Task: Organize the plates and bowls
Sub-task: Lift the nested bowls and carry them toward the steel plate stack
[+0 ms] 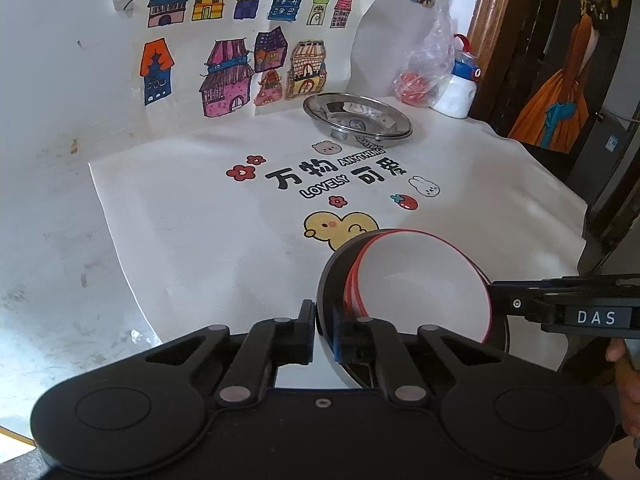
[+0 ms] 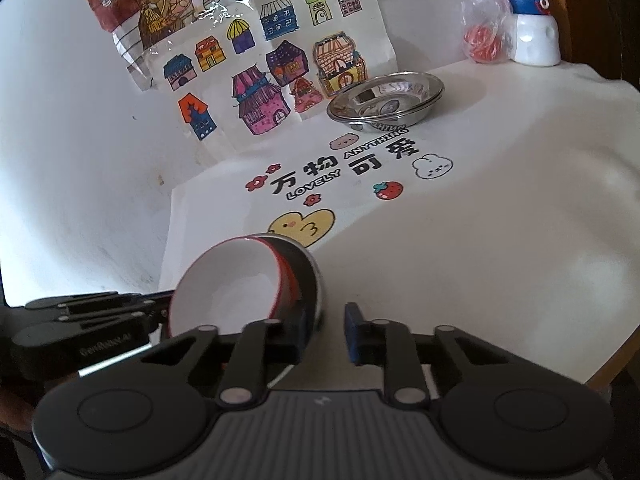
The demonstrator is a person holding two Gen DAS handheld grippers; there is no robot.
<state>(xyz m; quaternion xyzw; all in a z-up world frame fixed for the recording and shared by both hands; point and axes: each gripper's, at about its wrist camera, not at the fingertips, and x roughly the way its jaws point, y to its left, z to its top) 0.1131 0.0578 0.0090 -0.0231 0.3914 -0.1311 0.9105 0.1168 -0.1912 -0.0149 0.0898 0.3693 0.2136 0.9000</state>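
Black outside and white inside with red rims, the nested bowls (image 1: 424, 284) are being held tipped on their side just this side of the yellow duck print (image 1: 340, 230) on the white cloth (image 1: 200, 220). The left gripper (image 1: 324, 328) is clamping its fingers on the black wall of the outer bowl. The right gripper (image 2: 324, 330) is standing with its fingers apart: one is lying against the bowls' dark wall, while the blue-padded one is sitting clear of it, so it is gripping nothing. Beyond the duck, past the printed lettering, the steel plates (image 1: 358, 118) are sitting stacked near the wall drawings (image 1: 240, 52). Farther from the duck still, a plastic bag (image 1: 428, 68) and a white bottle (image 1: 458, 88) are standing at the table's far corner.

The step in hand looks like carrying the bowl stack toward a resting spot. Next, the stack probably needs levelling upright and lowering onto the cloth beyond the duck, near the plates, before the left fingers are opening
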